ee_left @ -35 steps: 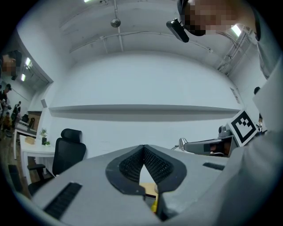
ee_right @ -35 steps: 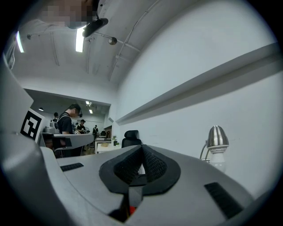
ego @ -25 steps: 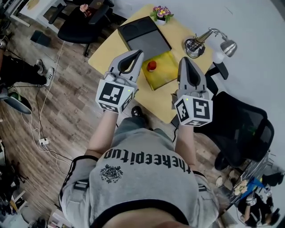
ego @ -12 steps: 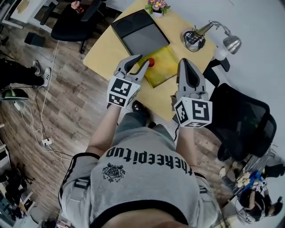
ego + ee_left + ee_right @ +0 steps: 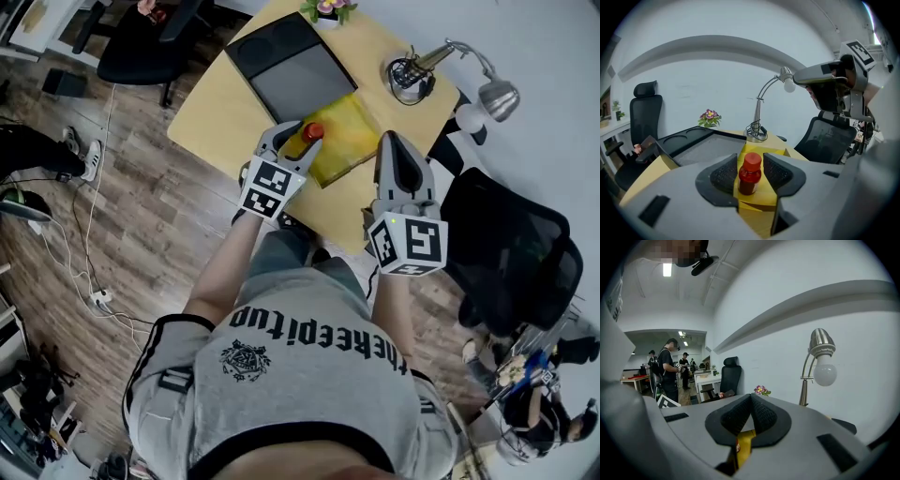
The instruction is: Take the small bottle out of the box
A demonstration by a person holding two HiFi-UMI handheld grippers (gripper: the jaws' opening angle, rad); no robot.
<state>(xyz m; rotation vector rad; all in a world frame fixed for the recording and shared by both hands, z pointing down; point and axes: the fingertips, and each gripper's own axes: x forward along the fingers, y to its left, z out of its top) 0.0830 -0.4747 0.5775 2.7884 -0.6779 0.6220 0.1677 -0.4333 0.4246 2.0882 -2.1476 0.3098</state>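
Note:
A small red bottle (image 5: 312,132) with a red cap stands upright in the shallow yellow box (image 5: 349,142) on the wooden table (image 5: 211,103). My left gripper (image 5: 300,137) is low over the box's near end. Its jaws have just been opening and now stand open on either side of the bottle (image 5: 749,174), with a gap at each pad. In the left gripper view the yellow box (image 5: 757,208) shows under the bottle. My right gripper (image 5: 394,141) hovers shut to the right of the box, nothing in it. The right gripper (image 5: 751,397) shows tips touching.
A black tray-like case (image 5: 291,66) lies behind the box. A desk lamp (image 5: 487,94) with coiled cable stands at the table's far right, a flower pot (image 5: 326,9) at the back. Black office chairs (image 5: 511,262) stand to the right and far left. People stand in the distance.
My left gripper has dropped forward toward the box and gone from shut to open, ending with the bottle between its jaws. The right gripper has sunk a little and stayed shut.

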